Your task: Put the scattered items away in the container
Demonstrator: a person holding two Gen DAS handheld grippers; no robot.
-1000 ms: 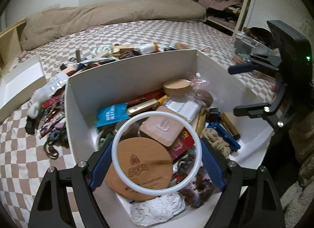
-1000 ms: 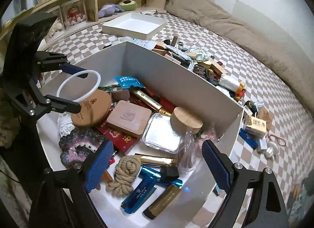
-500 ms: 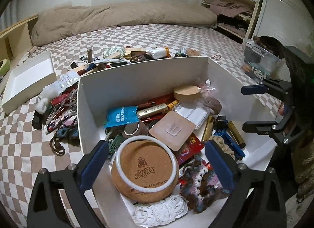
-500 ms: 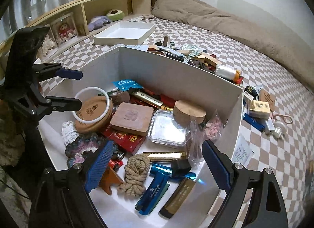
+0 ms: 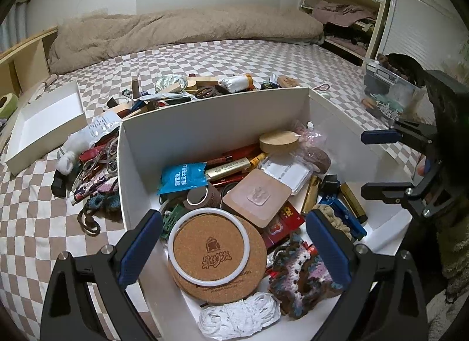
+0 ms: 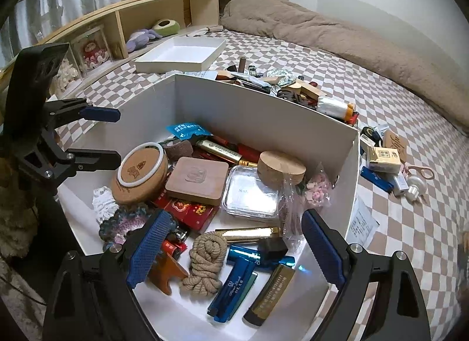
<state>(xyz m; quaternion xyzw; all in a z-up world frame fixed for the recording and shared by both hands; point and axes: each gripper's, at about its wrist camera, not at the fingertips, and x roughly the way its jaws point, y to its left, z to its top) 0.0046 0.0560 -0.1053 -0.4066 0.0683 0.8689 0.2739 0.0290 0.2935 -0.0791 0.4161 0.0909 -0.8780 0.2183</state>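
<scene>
Left gripper (image 5: 234,241) hung over the white box (image 5: 205,124), jaws just opened wide, nothing pinched. White ring (image 5: 208,246) lay flat on the cork coaster (image 5: 217,256), lower centre of frame, between the jaws but untouched. Right gripper (image 6: 234,248) spread, empty, above a rope knot (image 6: 205,261). Scattered clutter (image 5: 96,165) remained on the checkered bed (image 5: 35,238), left of the box.

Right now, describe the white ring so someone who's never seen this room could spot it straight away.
Find the big white box on the checkered bed. At its near end lies a round cork coaster, and the white ring rests flat on top. It is the only thin, plain white hoop there, encircling the coaster's printed logo.
</scene>
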